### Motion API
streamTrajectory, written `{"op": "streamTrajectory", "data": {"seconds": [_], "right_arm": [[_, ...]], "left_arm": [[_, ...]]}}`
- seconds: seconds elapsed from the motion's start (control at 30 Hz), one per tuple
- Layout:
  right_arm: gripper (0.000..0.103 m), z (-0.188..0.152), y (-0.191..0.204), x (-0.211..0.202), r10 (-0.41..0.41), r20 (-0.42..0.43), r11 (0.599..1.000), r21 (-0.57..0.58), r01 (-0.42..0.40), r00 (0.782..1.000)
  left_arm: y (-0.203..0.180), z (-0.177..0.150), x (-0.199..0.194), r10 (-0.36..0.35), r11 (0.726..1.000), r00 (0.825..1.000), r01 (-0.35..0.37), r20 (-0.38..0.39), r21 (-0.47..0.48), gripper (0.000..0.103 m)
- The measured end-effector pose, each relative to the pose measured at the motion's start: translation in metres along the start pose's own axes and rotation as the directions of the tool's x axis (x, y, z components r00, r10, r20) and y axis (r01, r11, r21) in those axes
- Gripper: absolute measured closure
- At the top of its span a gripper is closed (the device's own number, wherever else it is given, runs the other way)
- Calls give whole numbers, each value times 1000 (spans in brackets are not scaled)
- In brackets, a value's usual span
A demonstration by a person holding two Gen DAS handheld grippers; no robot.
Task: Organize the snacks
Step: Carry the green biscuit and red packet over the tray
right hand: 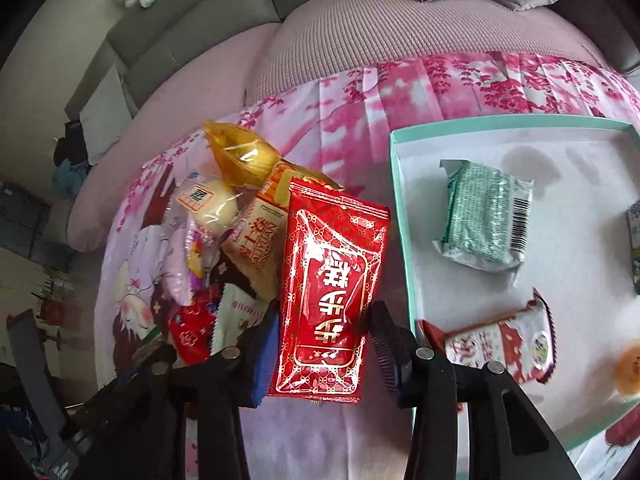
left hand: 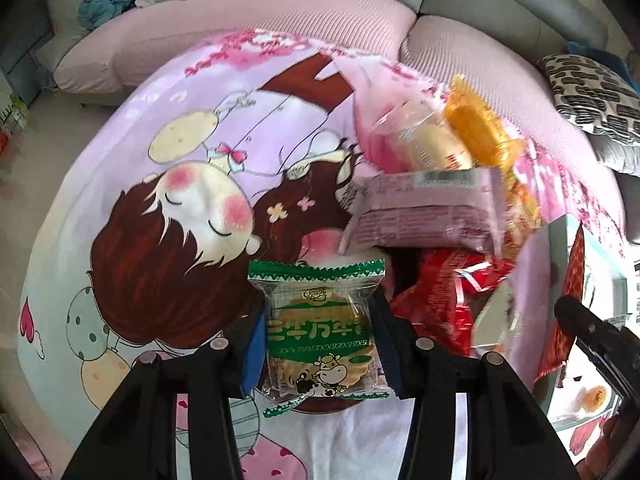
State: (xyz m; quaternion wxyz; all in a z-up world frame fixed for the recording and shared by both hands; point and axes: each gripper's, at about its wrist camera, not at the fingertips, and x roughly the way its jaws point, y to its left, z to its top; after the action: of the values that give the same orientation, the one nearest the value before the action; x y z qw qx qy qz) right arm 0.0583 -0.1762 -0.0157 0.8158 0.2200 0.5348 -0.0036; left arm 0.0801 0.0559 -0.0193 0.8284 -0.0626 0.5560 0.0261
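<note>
My left gripper (left hand: 320,336) is shut on a green biscuit packet (left hand: 320,328) and holds it above the cartoon-print cloth (left hand: 160,208). My right gripper (right hand: 324,340) is shut on a red packet with gold characters (right hand: 328,288). A pile of snacks lies left of it: an orange packet (right hand: 244,158), a pale bun (right hand: 212,208), a beige packet (right hand: 256,248). To the right stands a teal-rimmed box (right hand: 400,200) holding a green packet (right hand: 484,216) and a red-and-white packet (right hand: 500,344). In the left wrist view the pile includes a pink packet (left hand: 428,212).
A pink sofa (left hand: 256,28) with grey cushions lies behind the cloth. A patterned pillow (left hand: 592,96) sits at the right. The other gripper (left hand: 600,344) shows at the right edge of the left wrist view, beside the teal box (left hand: 572,236).
</note>
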Motion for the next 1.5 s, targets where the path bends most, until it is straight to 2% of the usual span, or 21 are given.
{"op": "streamTrajectory", "data": {"seconds": [0.2, 0.3, 0.53, 0.67, 0.73, 0.9, 1.07, 1.27, 1.4, 1.5], "right_arm": [[57, -8, -9, -39, 55, 62, 998, 2, -56, 997], [57, -5, -19, -60, 53, 105, 998, 10, -54, 993], [57, 8, -64, -83, -68, 172, 996, 77, 55, 983], [57, 16, -102, -90, -188, 194, 977, 139, 163, 963], [57, 19, -124, -92, -224, 189, 966, 172, 193, 956], [57, 25, -163, -96, -257, 180, 947, 243, 211, 949], [57, 27, -184, -102, -270, 180, 934, 287, 212, 946], [57, 28, -193, -104, -278, 178, 927, 306, 216, 944], [57, 28, -194, -103, -274, 175, 929, 303, 213, 946], [55, 29, -192, -101, -266, 176, 932, 298, 206, 948]], "left_arm": [[-19, -1, -28, -26, 999, 997, 24, 66, 37, 53], [-36, -1, -43, -62, 996, 994, 55, 93, 75, 53], [-93, 1, -60, -148, 972, 986, 129, 83, 196, 53], [-142, 1, -64, -197, 944, 978, 170, 69, 281, 53], [-168, -1, -65, -220, 924, 974, 189, 59, 332, 53], [-230, -6, -61, -250, 872, 968, 217, 16, 439, 53], [-278, -11, -47, -255, 834, 966, 236, -31, 499, 53], [-307, -17, -29, -253, 823, 965, 249, -64, 511, 53], [-313, -16, -20, -250, 834, 965, 258, -82, 488, 52], [-311, -15, -20, -248, 839, 966, 255, -80, 480, 48]]}}
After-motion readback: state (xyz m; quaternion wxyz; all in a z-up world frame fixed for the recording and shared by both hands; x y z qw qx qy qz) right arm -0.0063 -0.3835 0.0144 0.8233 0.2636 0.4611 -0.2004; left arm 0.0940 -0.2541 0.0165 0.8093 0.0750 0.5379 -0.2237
